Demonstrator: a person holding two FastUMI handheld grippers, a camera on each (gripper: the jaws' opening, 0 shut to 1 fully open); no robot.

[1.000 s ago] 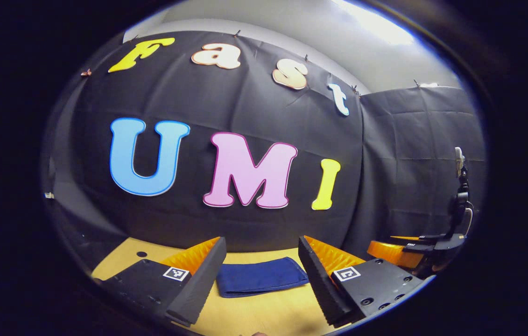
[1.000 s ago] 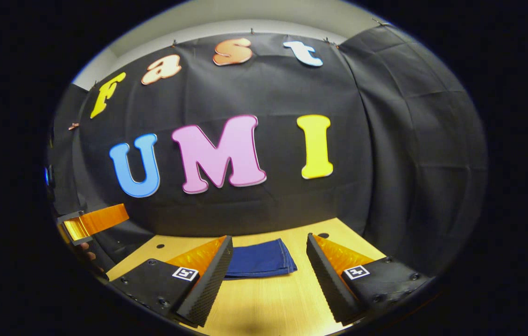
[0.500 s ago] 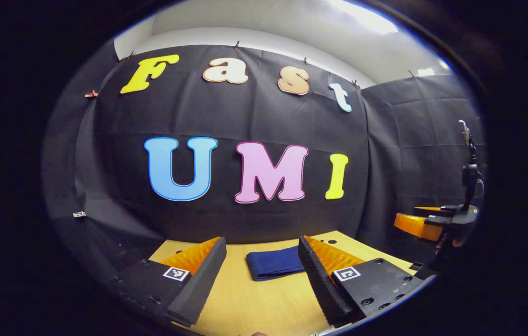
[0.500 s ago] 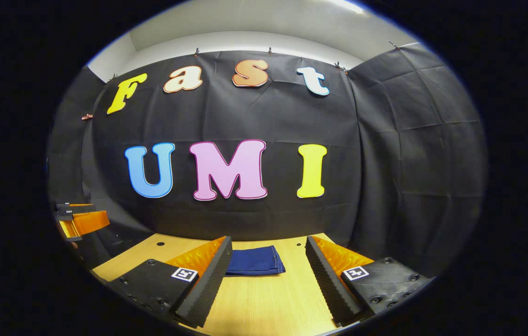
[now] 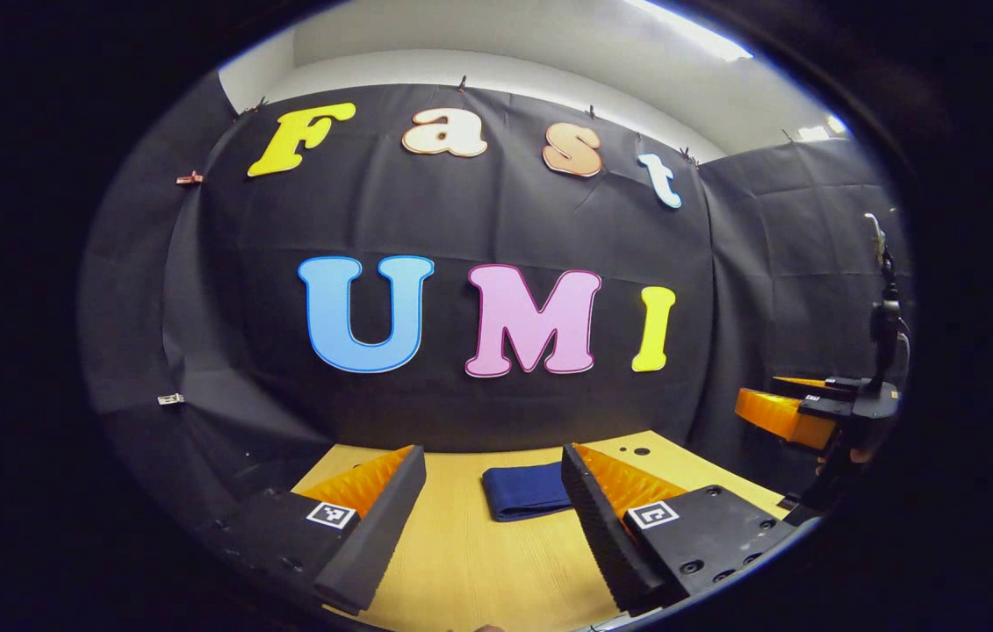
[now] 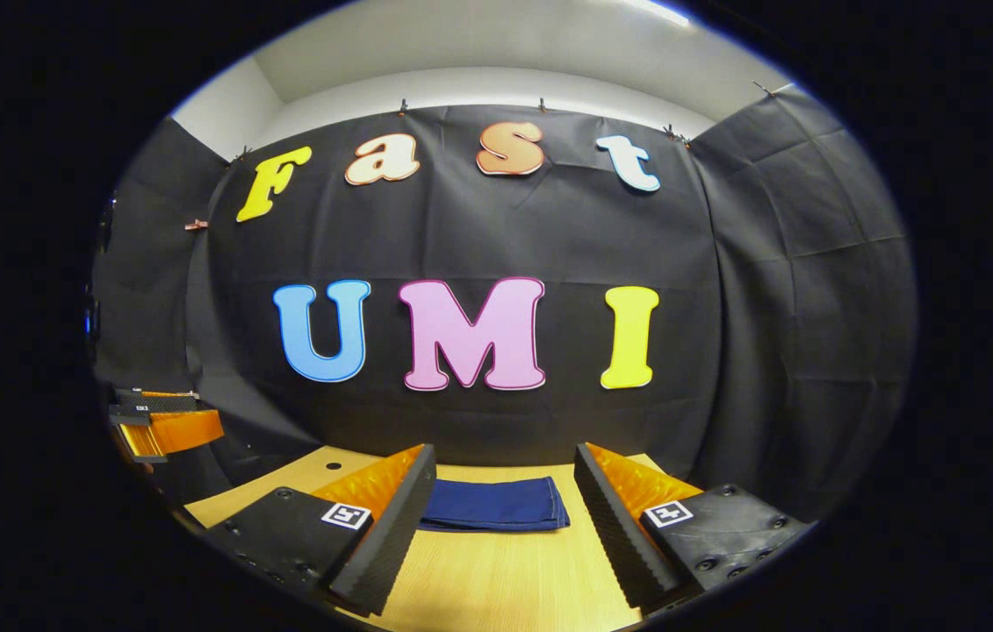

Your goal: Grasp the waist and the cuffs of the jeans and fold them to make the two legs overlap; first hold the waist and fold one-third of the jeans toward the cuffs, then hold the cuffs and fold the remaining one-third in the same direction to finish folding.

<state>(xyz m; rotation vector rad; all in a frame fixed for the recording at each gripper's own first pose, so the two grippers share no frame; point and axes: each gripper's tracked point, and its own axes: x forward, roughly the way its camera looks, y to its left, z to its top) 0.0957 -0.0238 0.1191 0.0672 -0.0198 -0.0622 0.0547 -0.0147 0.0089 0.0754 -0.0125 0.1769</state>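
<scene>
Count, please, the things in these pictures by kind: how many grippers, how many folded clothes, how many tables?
Grippers: 2, the left gripper and the right gripper, both open and holding nothing
Folded jeans: 1, dark blue, lying flat on the table
Table: 1, light wood
Total: 4

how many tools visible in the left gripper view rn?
2. The left tool is at the bottom, fingers spread over the table, with the folded jeans beyond. The right tool is at the right edge, held above the table.
</scene>
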